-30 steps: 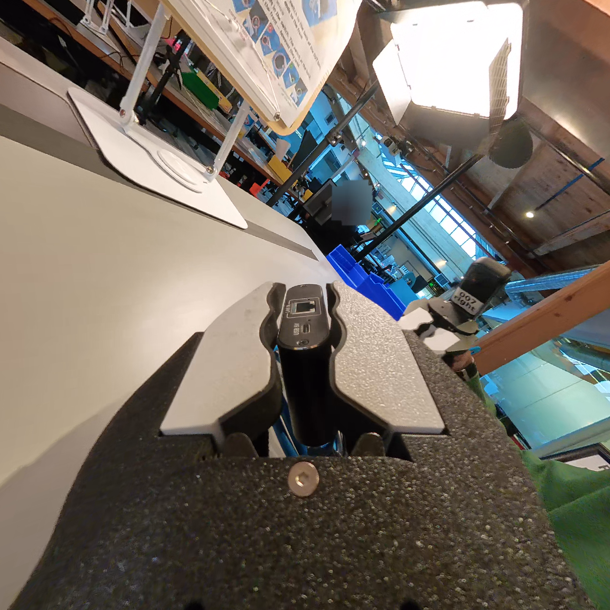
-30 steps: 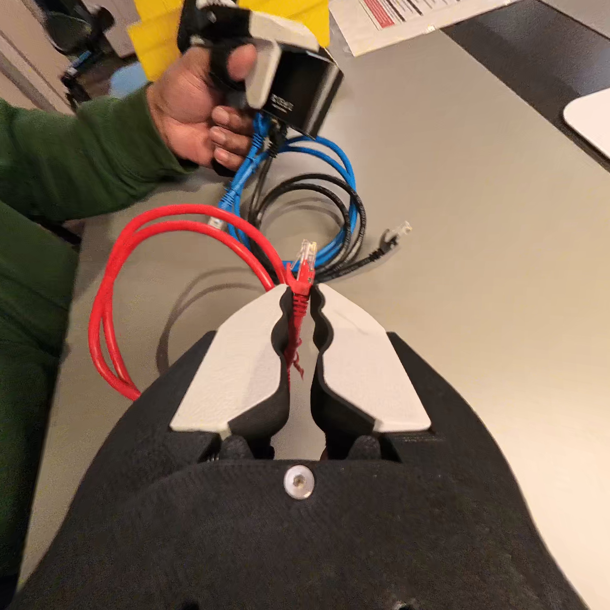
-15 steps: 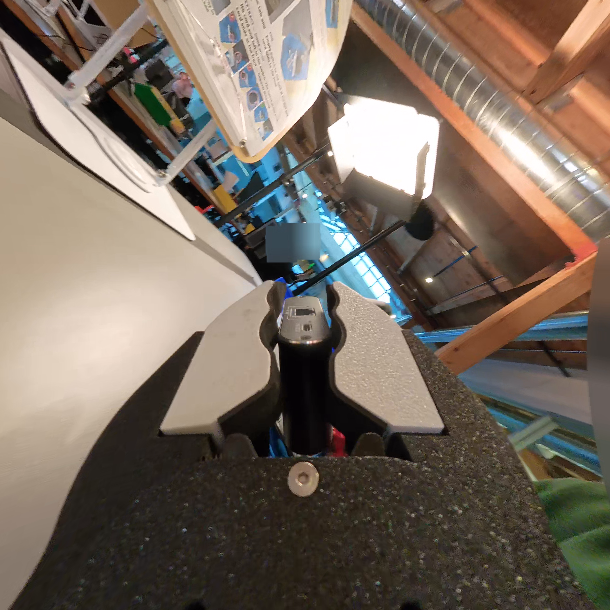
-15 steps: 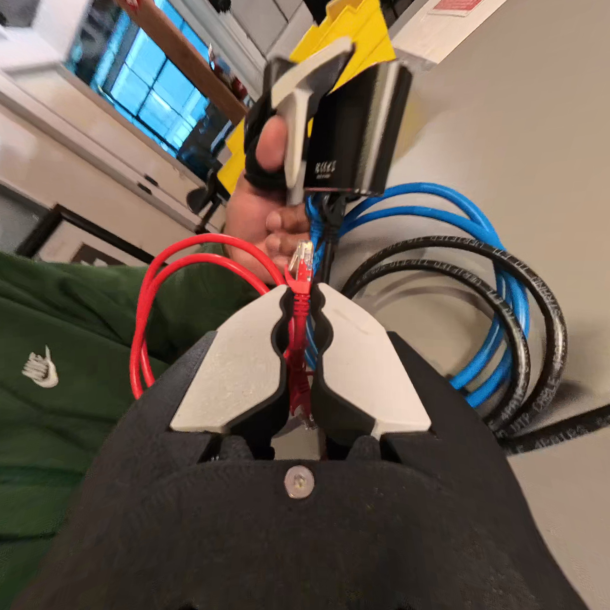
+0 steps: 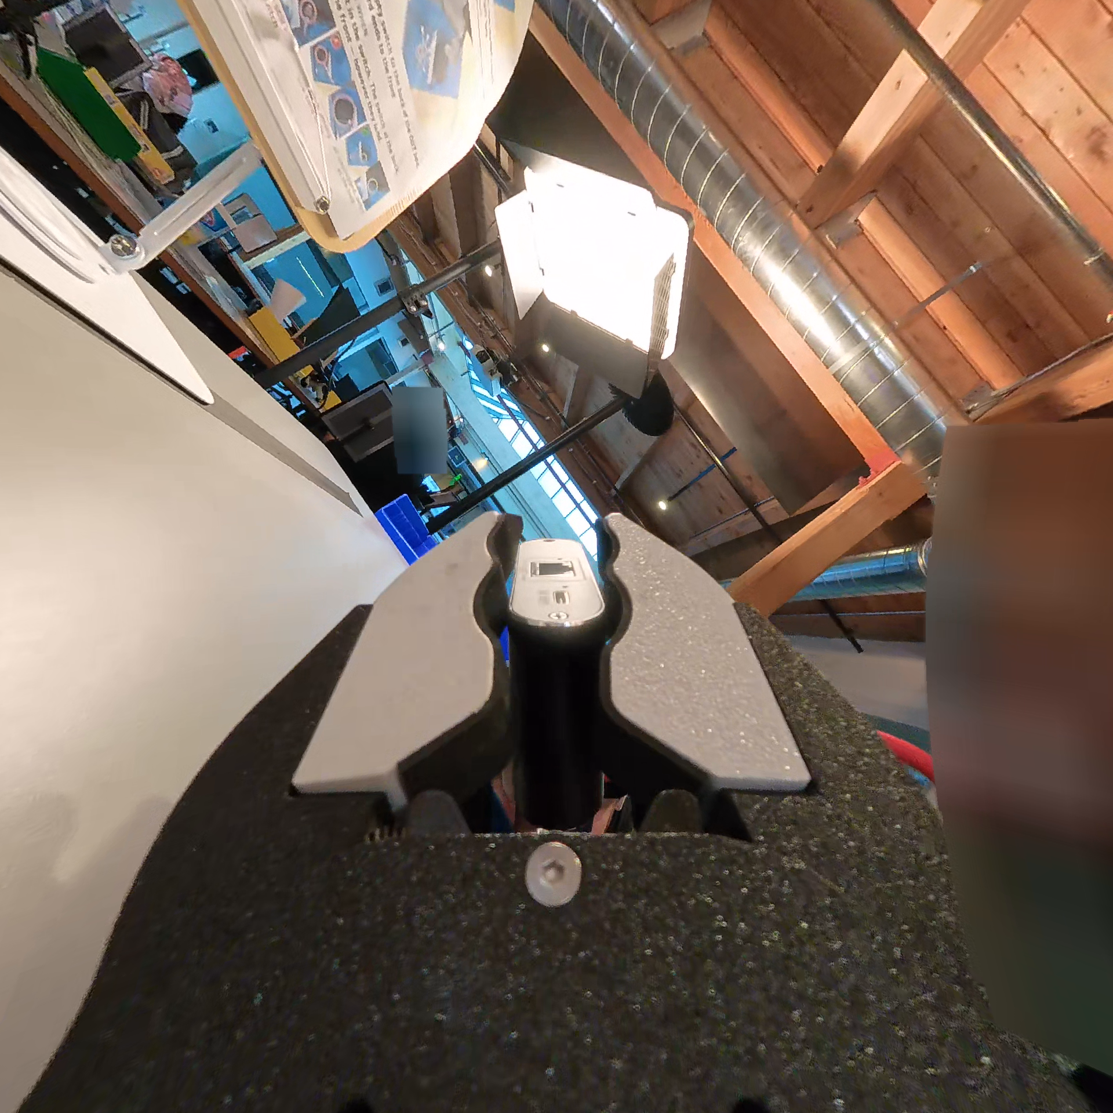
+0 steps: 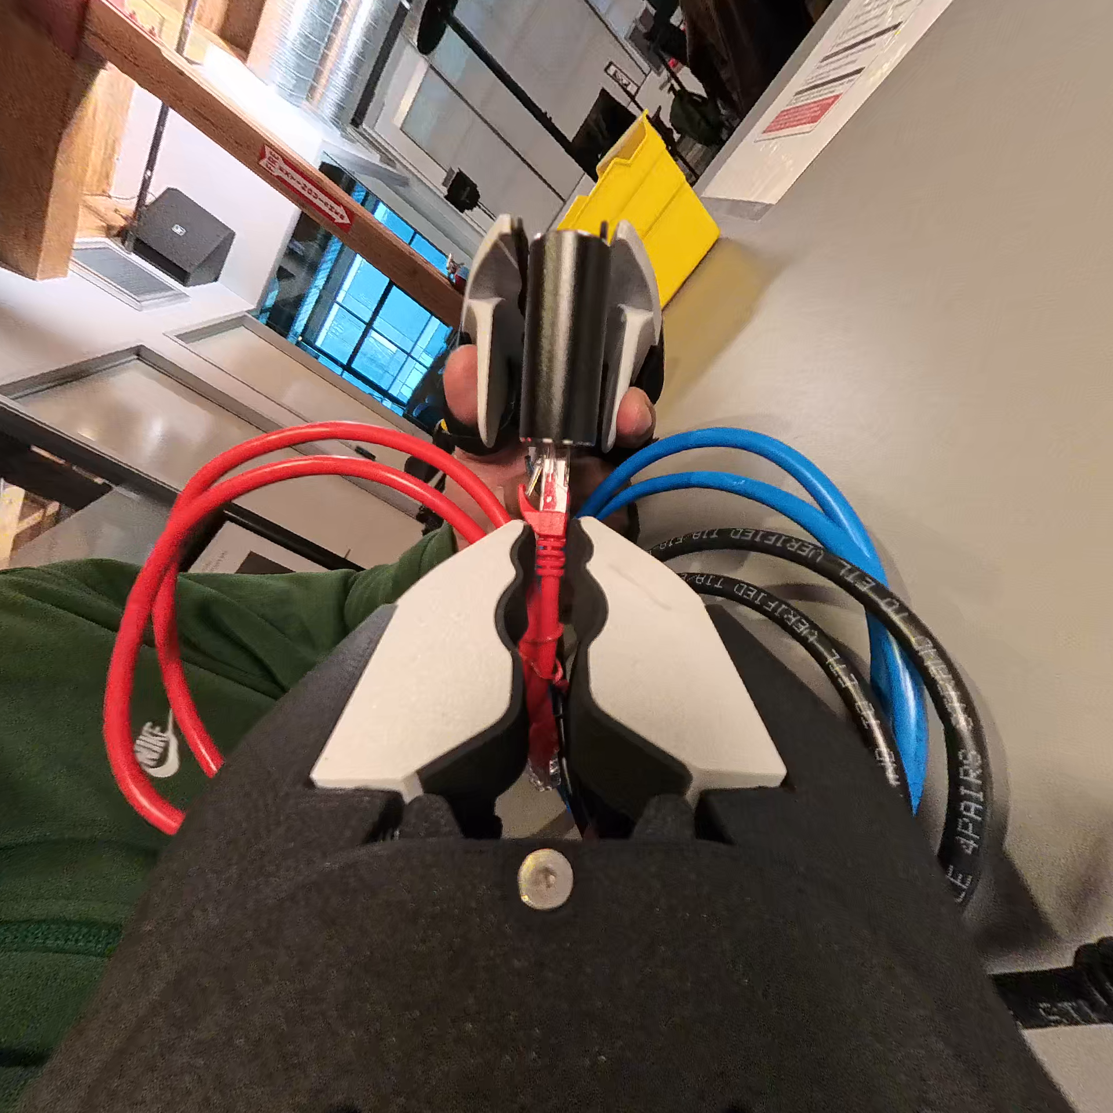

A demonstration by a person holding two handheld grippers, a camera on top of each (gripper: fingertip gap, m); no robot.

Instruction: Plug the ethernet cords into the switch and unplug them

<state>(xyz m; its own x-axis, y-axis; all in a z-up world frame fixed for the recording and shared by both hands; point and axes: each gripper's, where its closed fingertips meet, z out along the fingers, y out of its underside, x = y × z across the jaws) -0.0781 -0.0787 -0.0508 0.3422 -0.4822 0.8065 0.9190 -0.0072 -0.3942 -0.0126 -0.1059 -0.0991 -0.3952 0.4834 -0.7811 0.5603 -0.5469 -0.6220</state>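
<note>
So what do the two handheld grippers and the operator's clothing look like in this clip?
Both grippers match: the left gripper and right gripper each have a speckled black body with a silver screw at its centre, and two flat light-grey fingers with wavy black inner pads. The person wears a green sleeve with a small white logo.

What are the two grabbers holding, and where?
The left gripper is shut on the black switch, squeezing its two sides. The right gripper is shut on the red cord, pinching the boot just behind its clear plug.
</note>
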